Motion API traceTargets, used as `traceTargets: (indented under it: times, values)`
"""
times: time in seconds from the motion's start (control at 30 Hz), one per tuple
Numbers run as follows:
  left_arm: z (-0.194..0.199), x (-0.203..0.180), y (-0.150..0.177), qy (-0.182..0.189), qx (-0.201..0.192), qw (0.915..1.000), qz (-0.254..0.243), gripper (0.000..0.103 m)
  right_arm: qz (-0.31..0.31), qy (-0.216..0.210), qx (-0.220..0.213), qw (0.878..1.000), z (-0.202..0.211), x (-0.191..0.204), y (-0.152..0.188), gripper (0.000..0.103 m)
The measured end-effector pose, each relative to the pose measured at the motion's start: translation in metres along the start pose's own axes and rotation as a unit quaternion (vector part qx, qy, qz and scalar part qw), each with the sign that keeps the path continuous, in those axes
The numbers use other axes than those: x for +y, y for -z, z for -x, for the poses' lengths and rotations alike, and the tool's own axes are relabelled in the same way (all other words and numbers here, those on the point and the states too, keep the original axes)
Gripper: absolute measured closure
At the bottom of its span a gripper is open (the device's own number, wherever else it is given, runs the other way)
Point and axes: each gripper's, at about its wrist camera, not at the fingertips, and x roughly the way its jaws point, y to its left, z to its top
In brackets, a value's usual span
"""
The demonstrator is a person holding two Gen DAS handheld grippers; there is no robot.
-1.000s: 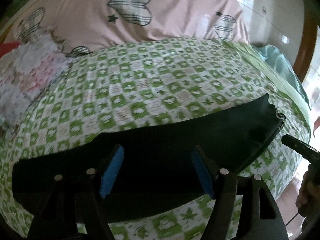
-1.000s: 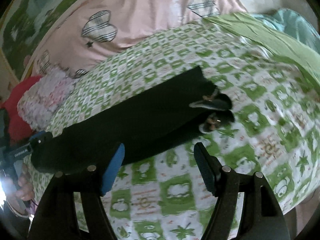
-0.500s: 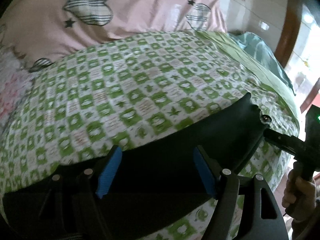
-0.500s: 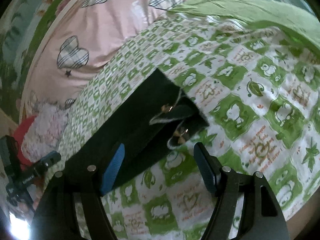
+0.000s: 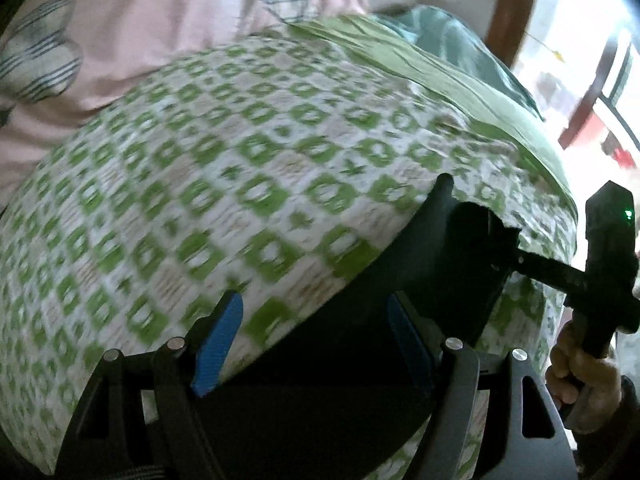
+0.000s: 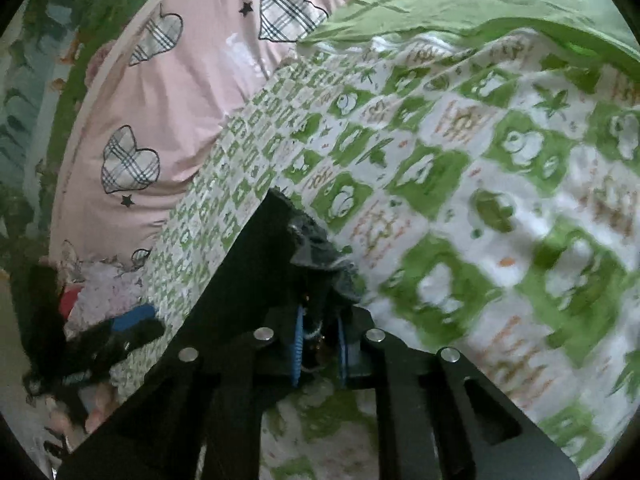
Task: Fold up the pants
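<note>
Left gripper point(image 5: 312, 340): my jaws stood wide apart, released, holding nothing; they hovered over the long edge of the pants.
Pants point(image 5: 340, 380): a long black strip lay flat along the near edge of the bed, leg end to my left, waist end to my right.
Right gripper point(image 6: 320, 350): my jaws were clenched on the bunched waist end of the pants, dark cloth and a bit of metal hardware pinched between the blue pads point(image 6: 297, 354).
Step in hand: I judged this was the grab before the waist gets carried over toward the legs.
Risk, grip: the pinch seemed to catch only a thick wad at the corner, so a quick lift might have slipped a layer out and spoiled the fold.
Risk, one side only: with my left jaws not yet on the cloth, a pull from the right alone could have dragged the whole strip askew or off the bed's edge.
Risk, sheet: the jaws sat close to the bed sheet point(image 5: 248, 184) and could have nipped it too.
Surface: a soft bed under a green and white checked sheet, a plain green cover point(image 6: 460, 4) on the right.
Room: a pink quilt with plaid hearts point(image 6: 168, 92) lay behind; a bright window frame point(image 5: 516, 20) stood far right.
</note>
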Motion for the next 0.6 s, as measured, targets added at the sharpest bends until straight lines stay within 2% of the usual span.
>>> traceTargets:
  times: [0.2, 0.37, 0.43, 0.5, 0.57, 0.6]
  values:
    - [-0.043, -0.039, -0.036, 0.042, 0.049, 0.9945, -0.083, 0.028, -0.001, -0.024, 0.002, 1.0, 0.011, -0.011, 0.004, 0.089]
    - [-0.074, -0.064, -0.057, 0.06, 0.078, 0.9873, -0.124, 0.03, 0.015, -0.027, 0.002, 1.0, 0.012, -0.008, 0.006, 0.089]
    - [-0.085, -0.07, -0.061, 0.078, 0.09, 0.9842, -0.131, 0.038, 0.019, -0.028, 0.006, 0.999, 0.011, -0.008, 0.006, 0.089]
    - [-0.097, -0.074, -0.064, 0.103, 0.105, 0.9809, -0.128, 0.055, 0.023, -0.03, 0.008, 0.999, 0.011, -0.008, 0.005, 0.089]
    - [-0.103, -0.075, -0.067, 0.12, 0.109, 0.9802, -0.114, 0.065, 0.03, -0.03, 0.01, 0.999, 0.009, -0.008, 0.005, 0.089]
    - [-0.103, -0.075, -0.068, 0.129, 0.108, 0.9799, -0.108, 0.074, 0.032, -0.031, 0.01, 0.999, 0.009, -0.009, 0.005, 0.089]
